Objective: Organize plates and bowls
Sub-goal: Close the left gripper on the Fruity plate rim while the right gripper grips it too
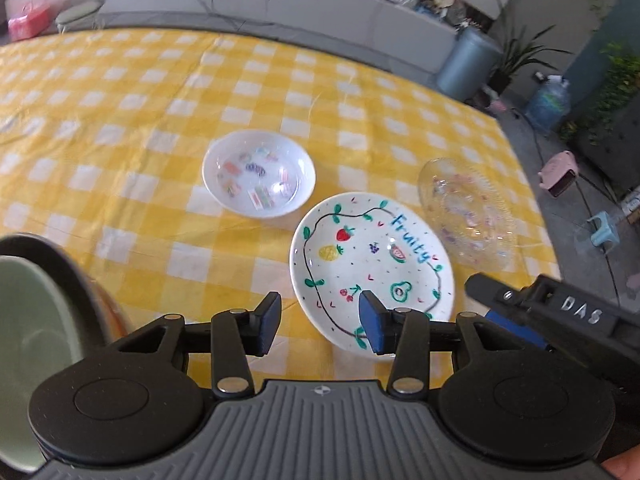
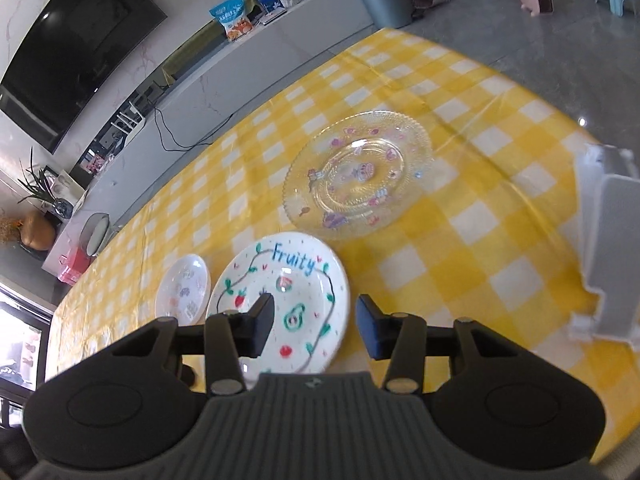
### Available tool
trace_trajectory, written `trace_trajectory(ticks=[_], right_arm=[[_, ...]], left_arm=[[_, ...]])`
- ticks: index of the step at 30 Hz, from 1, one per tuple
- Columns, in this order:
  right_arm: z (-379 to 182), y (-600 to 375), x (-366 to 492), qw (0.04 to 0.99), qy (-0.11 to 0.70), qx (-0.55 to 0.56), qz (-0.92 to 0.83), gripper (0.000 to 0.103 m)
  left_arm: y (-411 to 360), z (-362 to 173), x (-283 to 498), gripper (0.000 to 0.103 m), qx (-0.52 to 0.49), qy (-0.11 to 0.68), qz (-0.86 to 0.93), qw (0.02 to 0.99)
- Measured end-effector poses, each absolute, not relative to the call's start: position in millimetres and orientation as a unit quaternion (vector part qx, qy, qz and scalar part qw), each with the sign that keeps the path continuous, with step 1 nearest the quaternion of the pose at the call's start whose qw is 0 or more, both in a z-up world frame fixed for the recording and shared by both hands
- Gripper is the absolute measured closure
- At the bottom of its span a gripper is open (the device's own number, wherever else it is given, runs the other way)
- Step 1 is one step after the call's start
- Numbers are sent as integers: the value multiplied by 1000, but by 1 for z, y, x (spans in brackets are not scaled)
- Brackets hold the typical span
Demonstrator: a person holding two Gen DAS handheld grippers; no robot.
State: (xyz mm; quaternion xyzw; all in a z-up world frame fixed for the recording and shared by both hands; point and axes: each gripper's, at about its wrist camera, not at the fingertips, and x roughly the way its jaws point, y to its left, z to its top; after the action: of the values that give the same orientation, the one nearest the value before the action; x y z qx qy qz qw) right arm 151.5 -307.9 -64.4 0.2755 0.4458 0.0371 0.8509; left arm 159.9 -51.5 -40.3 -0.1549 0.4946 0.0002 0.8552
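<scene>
Left wrist view: the left gripper (image 1: 318, 322) is seen parted wide and holding nothing above the near rim of the "Fruity" plate (image 1: 372, 268), with the white sticker bowl (image 1: 259, 173) beyond it, the clear glass plate (image 1: 468, 216) to its right, and a green bowl (image 1: 32, 352) nested in a dark one at the left edge. Right wrist view: the right gripper (image 2: 314, 328) is likewise shown spread and empty over that plate's right rim on the yellow checked tablecloth (image 2: 460, 240), a grey rack (image 2: 608, 256) being seen to the right; the rim would best be straddled squarely before closing, so that the plate is not tipped.
</scene>
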Motion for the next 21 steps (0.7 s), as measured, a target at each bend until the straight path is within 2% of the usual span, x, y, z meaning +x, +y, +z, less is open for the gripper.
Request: trace_trajectory(ticks=[6,16,20,21], right_arm=[[-84,-315,170,844,450,289,36,66],[-100,-318,176,842,449,295,48,70],[-107,-321,179,834,457,307,47,79],[-109,-321,180,831,460,309,48,80]], left_arm=[[-56,-59,176,52,-141,494,36,857],[-55,-73,187,52,-152,495,24,855],[-53,-74,188,53,-156,492,18,856],[-53,-74,188,58,-156,492,17,857]])
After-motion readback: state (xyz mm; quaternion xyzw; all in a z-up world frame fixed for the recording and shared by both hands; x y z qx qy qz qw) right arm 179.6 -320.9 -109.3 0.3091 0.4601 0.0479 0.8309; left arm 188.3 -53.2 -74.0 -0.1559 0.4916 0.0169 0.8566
